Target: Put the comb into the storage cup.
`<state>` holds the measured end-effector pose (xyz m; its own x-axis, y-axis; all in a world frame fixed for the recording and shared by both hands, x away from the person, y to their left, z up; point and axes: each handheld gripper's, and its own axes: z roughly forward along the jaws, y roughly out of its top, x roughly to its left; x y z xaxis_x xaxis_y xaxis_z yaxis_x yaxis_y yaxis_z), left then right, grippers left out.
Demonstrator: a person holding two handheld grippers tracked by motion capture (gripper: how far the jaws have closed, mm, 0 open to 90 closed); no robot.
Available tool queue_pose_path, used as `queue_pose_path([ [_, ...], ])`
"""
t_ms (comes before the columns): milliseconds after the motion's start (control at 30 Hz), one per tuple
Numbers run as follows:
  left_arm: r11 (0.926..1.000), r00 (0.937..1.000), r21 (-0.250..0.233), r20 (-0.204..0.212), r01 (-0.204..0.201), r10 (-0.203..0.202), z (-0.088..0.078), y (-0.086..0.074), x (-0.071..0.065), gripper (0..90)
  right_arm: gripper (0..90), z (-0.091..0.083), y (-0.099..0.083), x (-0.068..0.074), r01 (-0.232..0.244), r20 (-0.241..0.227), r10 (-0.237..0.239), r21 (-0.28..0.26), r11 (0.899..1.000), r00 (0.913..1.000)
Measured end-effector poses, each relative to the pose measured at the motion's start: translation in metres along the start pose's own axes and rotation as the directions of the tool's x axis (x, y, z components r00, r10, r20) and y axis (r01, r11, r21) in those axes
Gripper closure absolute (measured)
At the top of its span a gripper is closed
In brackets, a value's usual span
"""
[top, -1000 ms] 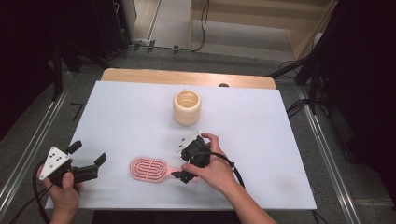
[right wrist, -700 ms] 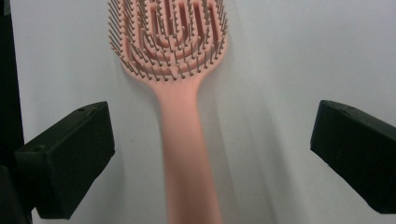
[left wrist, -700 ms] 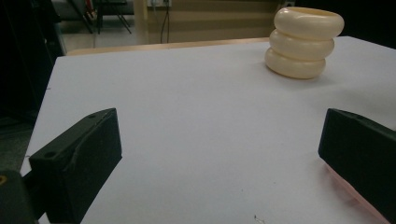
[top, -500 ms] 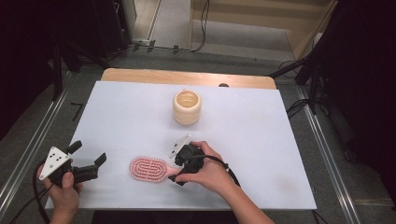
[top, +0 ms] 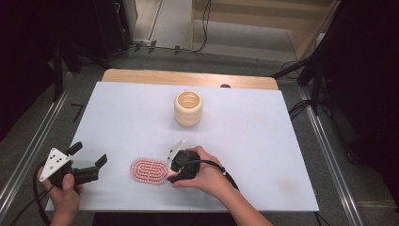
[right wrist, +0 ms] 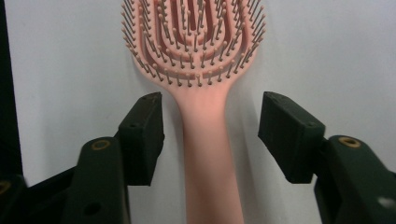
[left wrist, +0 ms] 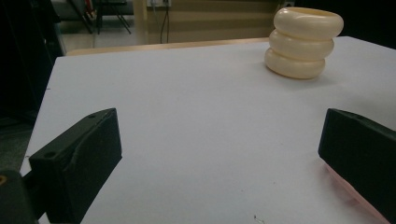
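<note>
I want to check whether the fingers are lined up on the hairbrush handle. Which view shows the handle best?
The right gripper view: the hairbrush handle runs up between the open right gripper fingers, untouched on both sides. In the high view the hand covers the handle; just the bristled head shows. The left gripper view catches a pink sliver behind one finger.
</note>
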<state>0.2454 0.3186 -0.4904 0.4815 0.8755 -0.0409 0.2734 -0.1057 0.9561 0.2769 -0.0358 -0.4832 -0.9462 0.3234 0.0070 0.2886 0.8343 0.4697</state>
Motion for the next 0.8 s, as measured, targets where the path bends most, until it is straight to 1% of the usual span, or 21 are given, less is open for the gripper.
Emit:
queue_pose_path([
  [33,1.0000,1.0000,0.000,0.000,0.000,0.000,0.0000,0.0000,0.0000,0.0,43.6,0.0015,0.0001,0.0006,0.004,0.004,-0.004,0.011,1.000,1.0000],
  [67,1.0000,1.0000,0.000,0.000,0.000,0.000,0.0000,0.0000,0.0000,0.0,43.6,0.0015,0.0001,0.0006,0.004,0.004,-0.004,0.011,1.000,1.0000],
  [100,1.0000,1.0000,0.000,0.001,0.000,0.000,0.0000,0.0000,0.0000,0.0,45.1,0.0025,0.0004,0.0003,0.013,0.004,-0.013,0.007,1.000,0.9999],
  [133,1.0000,1.0000,0.000,0.001,0.000,0.000,-0.0001,0.0000,0.0000,0.0,53.2,0.0031,0.0008,0.0022,0.019,0.010,-0.019,0.016,1.000,0.9998],
  [167,1.0000,1.0000,0.000,0.000,0.000,0.000,0.0000,0.0000,0.0000,0.0,56.4,0.0037,0.0010,0.0026,0.024,0.005,-0.024,0.013,1.000,0.9997],
  [200,1.0000,1.0000,0.000,0.000,0.000,0.000,0.0000,0.0000,0.0000,0.0,57.7,0.0046,0.0012,0.0037,0.022,-0.003,-0.022,0.019,1.000,0.9997],
  [267,1.0000,1.0000,0.002,-0.001,-0.001,0.001,0.0000,0.0000,-0.0001,0.0,58.3,0.0049,0.0014,0.0044,0.021,-0.001,-0.021,0.019,1.000,0.9998],
  [333,1.0000,1.0000,0.001,0.001,-0.002,0.002,0.0001,0.0000,-0.0001,0.0,60.6,0.0047,0.0016,0.0045,0.026,-0.004,-0.026,0.025,0.999,0.9997],
  [433,1.0000,1.0000,0.001,0.002,-0.005,0.005,0.0003,-0.0001,-0.0002,0.0,64.1,0.0049,0.0010,0.0035,0.024,-0.017,-0.023,0.023,0.999,0.9996],
  [467,1.0000,1.0000,0.001,0.001,-0.005,0.005,0.0003,-0.0001,-0.0003,0.0,64.9,0.0052,0.0009,0.0033,0.033,-0.016,-0.033,0.016,0.999,0.9993],
  [533,1.0000,1.0000,0.001,0.001,-0.005,0.005,0.0003,0.0000,-0.0002,0.0,65.8,0.0049,0.0010,0.0042,0.030,-0.013,-0.030,0.022,0.999,0.9995],
  [567,1.0000,1.0000,0.001,0.001,-0.004,0.004,0.0003,-0.0001,-0.0003,0.0,67.0,0.0047,0.0009,0.0064,0.048,-0.002,-0.047,0.019,0.999,0.9989],
  [600,1.0000,1.0000,0.001,0.001,-0.004,0.004,0.0003,-0.0001,-0.0003,0.0,67.0,0.0047,0.0009,0.0064,0.048,-0.002,-0.047,0.019,0.999,0.9989],
  [667,1.0000,1.0000,0.001,0.001,-0.004,0.004,0.0003,-0.0001,-0.0002,0.0,67.1,0.0042,-0.0006,0.0077,0.054,0.007,-0.054,0.009,0.998,0.9985],
  [700,1.0000,1.0000,0.002,0.001,-0.004,0.004,0.0002,0.0000,-0.0002,0.0,67.2,0.0047,-0.0011,0.0073,0.061,0.003,-0.061,-0.004,0.998,0.9982],
  [767,1.0000,1.0000,0.001,0.001,-0.004,0.004,0.0002,0.0000,-0.0002,0.0,67.2,0.0042,-0.0019,0.0072,0.058,0.004,-0.058,-0.005,0.998,0.9983],
  [800,1.0000,1.0000,0.001,0.002,-0.004,0.004,0.0002,0.0000,-0.0002,0.0,67.2,0.0042,-0.0030,0.0068,0.059,0.003,-0.059,-0.020,0.998,0.9982],
])
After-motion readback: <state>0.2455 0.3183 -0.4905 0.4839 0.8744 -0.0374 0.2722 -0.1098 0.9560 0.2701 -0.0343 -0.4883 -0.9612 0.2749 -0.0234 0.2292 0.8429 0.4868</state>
